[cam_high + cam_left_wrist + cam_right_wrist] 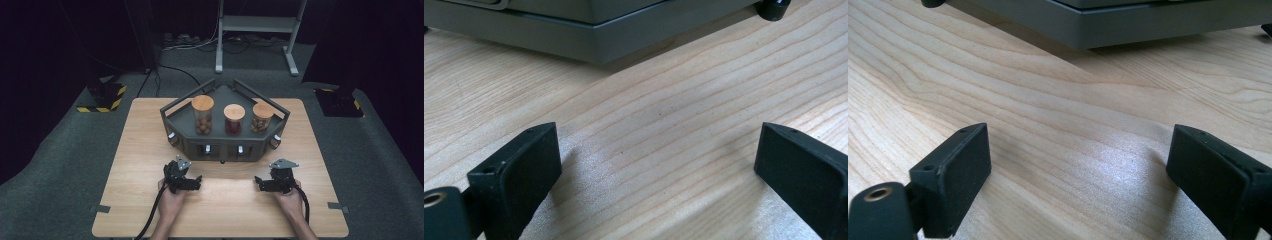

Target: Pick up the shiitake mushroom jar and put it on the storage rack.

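Seen from the high view: pale wooden table [150, 150] on dark grey carpet, with a dark grey angular metal rack [225, 140] standing at its far middle. On the rack, three clear glass jars with round wooden lids in a row: left jar [202, 115] with brown nuts, the tallest; middle jar [234, 120] with dark red contents; right jar [262, 118] with mixed brown contents. All three upright, near one another, not touching.

Near the table's front edge, left gripper [192, 181] and right gripper [260, 182], each in a hand, low over the bare wood, tips turned toward one another, well apart. Both short of the rack, touching none of it. Jaw spread hard to judge from above.

Settled by the left gripper view: left gripper [656, 155] with black jaws wide apart, nothing but wood grain between them, the rack's lower edge [589, 40] and one black rubber foot [774, 7] beyond. Jars cut off above the frame.

Likewise in the right gripper view: right gripper [1078, 155] spread wide, empty, facing the rack's grey base [1128, 25] across bare table.
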Action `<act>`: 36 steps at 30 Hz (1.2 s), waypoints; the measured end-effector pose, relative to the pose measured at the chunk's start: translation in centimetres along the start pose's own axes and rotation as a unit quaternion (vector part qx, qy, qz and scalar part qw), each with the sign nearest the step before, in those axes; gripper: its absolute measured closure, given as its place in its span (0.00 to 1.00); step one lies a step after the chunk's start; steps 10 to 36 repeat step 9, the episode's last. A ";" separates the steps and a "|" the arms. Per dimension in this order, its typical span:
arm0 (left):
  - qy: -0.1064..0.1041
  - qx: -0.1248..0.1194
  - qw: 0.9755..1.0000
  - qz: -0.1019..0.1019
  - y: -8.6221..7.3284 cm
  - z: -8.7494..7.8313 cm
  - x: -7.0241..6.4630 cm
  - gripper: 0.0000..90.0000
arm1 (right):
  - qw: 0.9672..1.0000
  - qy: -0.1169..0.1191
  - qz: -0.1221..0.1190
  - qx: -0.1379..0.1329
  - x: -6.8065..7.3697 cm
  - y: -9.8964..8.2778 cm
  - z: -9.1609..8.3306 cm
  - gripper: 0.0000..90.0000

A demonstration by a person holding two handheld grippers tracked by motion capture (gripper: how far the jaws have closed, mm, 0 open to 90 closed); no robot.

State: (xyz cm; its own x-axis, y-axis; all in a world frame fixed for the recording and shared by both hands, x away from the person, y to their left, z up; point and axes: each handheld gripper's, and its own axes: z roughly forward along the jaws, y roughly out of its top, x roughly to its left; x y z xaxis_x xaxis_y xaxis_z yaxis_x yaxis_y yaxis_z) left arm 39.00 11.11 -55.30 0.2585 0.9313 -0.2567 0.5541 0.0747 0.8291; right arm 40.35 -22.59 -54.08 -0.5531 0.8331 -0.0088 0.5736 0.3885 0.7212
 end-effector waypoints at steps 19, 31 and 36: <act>0.000 0.003 1.000 0.003 0.0 0.0 0.0 0.04 | 1.000 0.000 0.000 0.000 0.0 0.0 0.0 0.11; 0.000 0.003 1.000 0.003 0.0 0.0 0.0 0.04 | 1.000 0.000 0.000 0.000 0.0 0.0 0.0 0.11; 0.000 0.003 1.000 0.003 0.0 0.0 0.0 0.04 | 1.000 0.000 0.000 0.000 0.0 0.0 0.0 0.11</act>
